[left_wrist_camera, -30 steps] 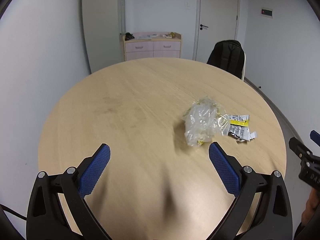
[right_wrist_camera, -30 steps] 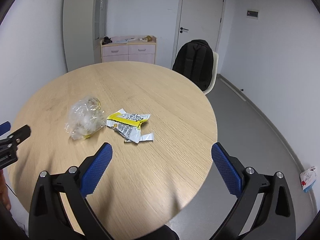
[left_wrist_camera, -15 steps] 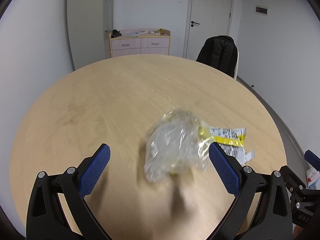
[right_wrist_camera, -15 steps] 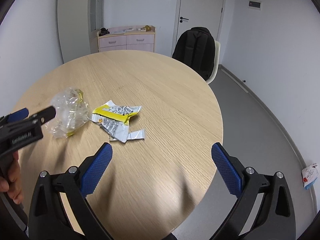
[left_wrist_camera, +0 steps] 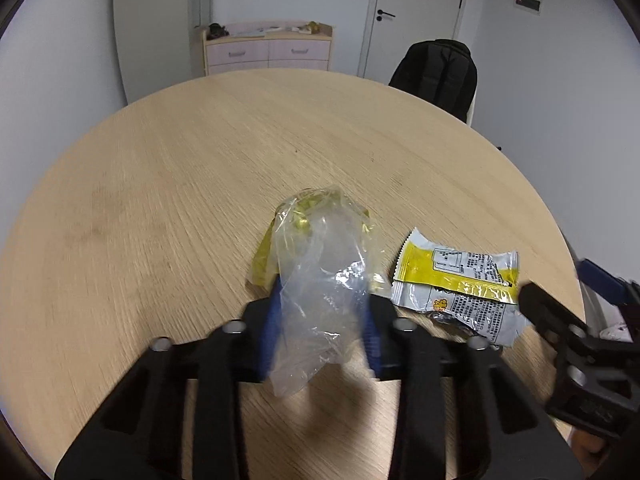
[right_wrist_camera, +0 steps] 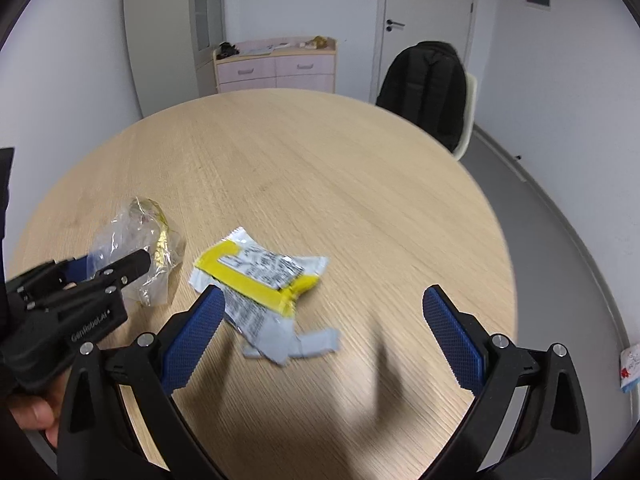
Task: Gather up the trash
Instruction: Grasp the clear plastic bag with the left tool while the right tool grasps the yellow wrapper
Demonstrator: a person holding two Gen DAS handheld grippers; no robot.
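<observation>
Pinching the bag near the table's front edge, L gripper had jaws closed on it; R gripper hung wide open over the wrapper, prob. next pick.

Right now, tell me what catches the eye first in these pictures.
The left hand-held gripper is closed around a crumpled clear plastic bag near the front of the round wooden table. Just right of it lies a torn yellow and white wrapper, with the right hand-held gripper open above it. A black backpack hangs on a chair behind.
</observation>
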